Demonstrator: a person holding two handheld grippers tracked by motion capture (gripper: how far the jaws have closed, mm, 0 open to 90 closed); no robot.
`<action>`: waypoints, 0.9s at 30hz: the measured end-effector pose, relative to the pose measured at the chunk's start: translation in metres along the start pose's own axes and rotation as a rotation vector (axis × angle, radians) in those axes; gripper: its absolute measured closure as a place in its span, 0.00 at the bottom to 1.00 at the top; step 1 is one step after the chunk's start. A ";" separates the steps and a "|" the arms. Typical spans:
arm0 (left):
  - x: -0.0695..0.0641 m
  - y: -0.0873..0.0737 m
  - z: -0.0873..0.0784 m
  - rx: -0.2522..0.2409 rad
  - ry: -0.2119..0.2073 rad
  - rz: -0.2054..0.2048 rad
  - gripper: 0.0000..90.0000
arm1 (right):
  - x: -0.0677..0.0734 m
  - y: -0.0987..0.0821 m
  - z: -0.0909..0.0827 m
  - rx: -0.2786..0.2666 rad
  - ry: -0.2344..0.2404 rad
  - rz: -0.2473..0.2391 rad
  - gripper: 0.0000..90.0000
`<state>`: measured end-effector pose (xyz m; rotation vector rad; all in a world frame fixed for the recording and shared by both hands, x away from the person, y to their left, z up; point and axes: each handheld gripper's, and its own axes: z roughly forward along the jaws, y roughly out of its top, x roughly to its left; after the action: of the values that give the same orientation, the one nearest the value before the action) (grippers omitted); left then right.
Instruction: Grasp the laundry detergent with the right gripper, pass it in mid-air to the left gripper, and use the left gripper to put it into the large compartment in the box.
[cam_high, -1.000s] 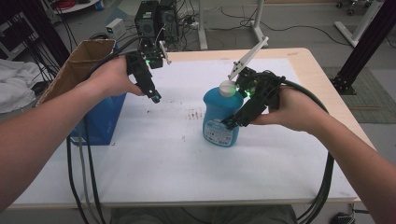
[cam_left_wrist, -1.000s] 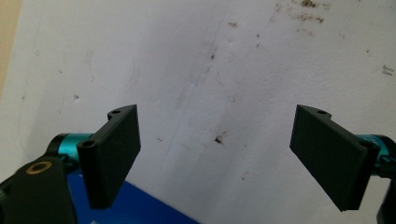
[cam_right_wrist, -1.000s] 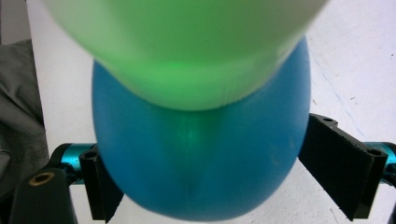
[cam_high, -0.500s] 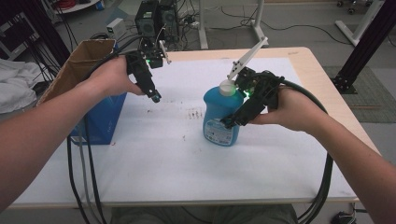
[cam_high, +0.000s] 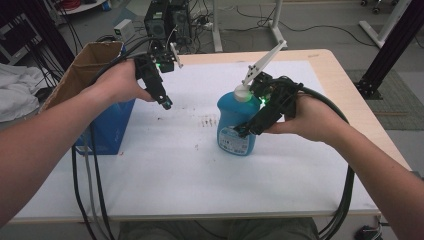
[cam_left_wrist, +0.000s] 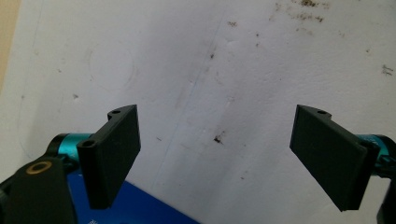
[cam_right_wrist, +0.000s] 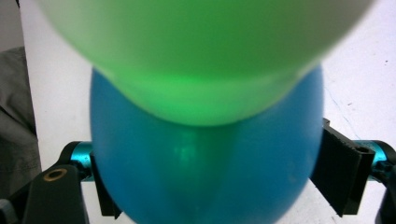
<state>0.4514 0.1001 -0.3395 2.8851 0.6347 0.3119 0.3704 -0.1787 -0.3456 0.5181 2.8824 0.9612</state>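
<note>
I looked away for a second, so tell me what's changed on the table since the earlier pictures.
Nothing visibly changed. The right gripper is clamped on the blue bottle as before, the bottle stands upright in the same spot, and the left gripper hangs open over the white sheet beside the blue box.

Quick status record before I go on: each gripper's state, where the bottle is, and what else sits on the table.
left gripper: open, nothing between its fingers, held above the white sheet
right gripper: shut on the blue bottle, fingers on either side of its body
blue bottle: upright near the table's middle, white cap on; whether its base touches the sheet is unclear
cardboard box: open-topped, with a blue front, at the table's left edge
sheet: stained with small dark marks
</note>
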 end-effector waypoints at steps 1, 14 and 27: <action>0.000 0.000 0.000 0.000 0.000 0.000 0.18 | 0.000 0.000 0.000 0.000 0.001 -0.001 0.21; 0.000 -0.001 -0.001 -0.008 0.002 -0.005 0.18 | 0.002 -0.004 0.000 -0.037 0.003 -0.013 0.33; 0.000 -0.001 -0.001 -0.010 0.000 -0.008 0.18 | 0.001 -0.009 0.001 -0.067 0.014 -0.033 0.43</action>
<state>0.4508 0.1017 -0.3384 2.8727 0.6424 0.3133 0.3673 -0.1844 -0.3513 0.4599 2.8498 1.0564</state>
